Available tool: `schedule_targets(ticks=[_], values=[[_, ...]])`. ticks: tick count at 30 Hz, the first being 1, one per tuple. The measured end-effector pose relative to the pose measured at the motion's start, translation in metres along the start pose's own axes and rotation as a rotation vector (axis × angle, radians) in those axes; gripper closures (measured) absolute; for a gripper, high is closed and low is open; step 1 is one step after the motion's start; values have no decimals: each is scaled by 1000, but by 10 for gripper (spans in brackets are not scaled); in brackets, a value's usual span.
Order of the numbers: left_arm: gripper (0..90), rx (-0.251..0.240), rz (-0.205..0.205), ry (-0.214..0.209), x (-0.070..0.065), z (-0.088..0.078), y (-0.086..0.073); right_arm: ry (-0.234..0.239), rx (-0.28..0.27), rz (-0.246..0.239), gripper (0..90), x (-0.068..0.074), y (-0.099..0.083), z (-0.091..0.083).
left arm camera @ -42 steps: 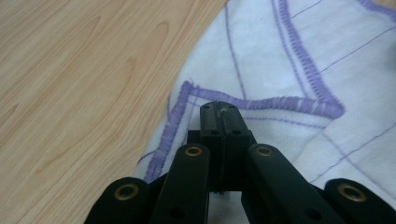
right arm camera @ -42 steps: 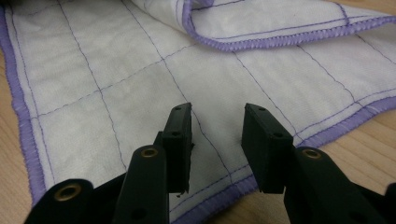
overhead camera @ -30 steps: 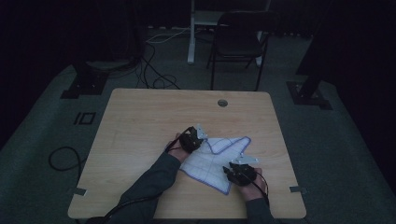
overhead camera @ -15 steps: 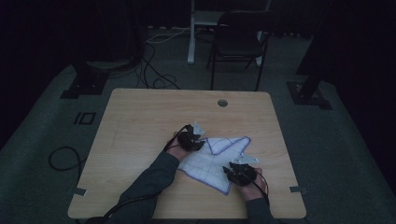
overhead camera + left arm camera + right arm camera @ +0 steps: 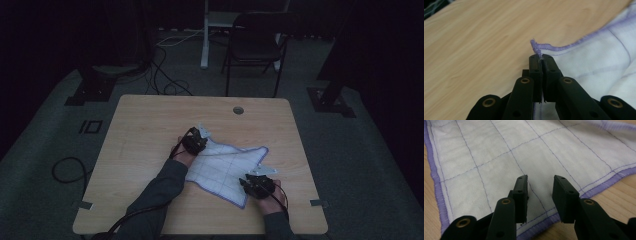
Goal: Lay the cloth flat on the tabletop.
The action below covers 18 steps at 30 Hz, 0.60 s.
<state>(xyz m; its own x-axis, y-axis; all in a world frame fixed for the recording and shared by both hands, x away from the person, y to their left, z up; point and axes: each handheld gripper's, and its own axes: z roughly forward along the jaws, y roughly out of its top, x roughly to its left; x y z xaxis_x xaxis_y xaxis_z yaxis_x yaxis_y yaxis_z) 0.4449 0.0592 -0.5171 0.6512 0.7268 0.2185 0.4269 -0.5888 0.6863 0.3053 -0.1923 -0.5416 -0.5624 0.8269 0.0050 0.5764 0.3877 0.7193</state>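
The left tool [image 5: 541,58] is clamped tight on the purple-hemmed corner of the cloth [image 5: 599,62], a tuft of hem standing up just beyond its tips; the jaws have just been closing, after parting briefly half a second ago, so this reads as a re-grip on the corner. In the high view the left tool [image 5: 196,140] sits at the far left corner of the cloth [image 5: 220,167], slightly further up the tabletop [image 5: 150,120] than a second ago, and that corner now looks pulled out toward it. The right tool [image 5: 539,195] stands partly open over the cloth [image 5: 511,157], its tips just inside the near hem with nothing pinched between them; its jaws have been closing a little, though the pads do not press on the fabric. In the high view the right tool [image 5: 257,184] hovers at the cloth's near right edge, where it was a second ago. The cloth lies mostly flat between the two tools, one far corner rumpled. Judgement: one corner is secured; the second grip is pending before any spreading or folding.
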Motion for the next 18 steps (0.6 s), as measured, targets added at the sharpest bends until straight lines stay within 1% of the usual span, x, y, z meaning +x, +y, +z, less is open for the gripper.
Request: schedule_targets(ticks=[1,2,4,5,12,18], values=[[878,3,-23,20,7,-1,-2,1,1,0,659,0,0,0],[878,3,-23,20,7,-1,-2,1,1,0,659,0,0,0],[878,9,-48,39,15,-2,-5,4,3,2,662,-1,0,0],[878,9,-52,43,17,-2,-6,4,3,0,662,-1,0,-1],[878,17,-69,59,27,-1,-10,8,8,0,663,-4,-1,-2],[878,28,-82,79,36,-3,-16,17,15,6,663,-9,-2,-4]])
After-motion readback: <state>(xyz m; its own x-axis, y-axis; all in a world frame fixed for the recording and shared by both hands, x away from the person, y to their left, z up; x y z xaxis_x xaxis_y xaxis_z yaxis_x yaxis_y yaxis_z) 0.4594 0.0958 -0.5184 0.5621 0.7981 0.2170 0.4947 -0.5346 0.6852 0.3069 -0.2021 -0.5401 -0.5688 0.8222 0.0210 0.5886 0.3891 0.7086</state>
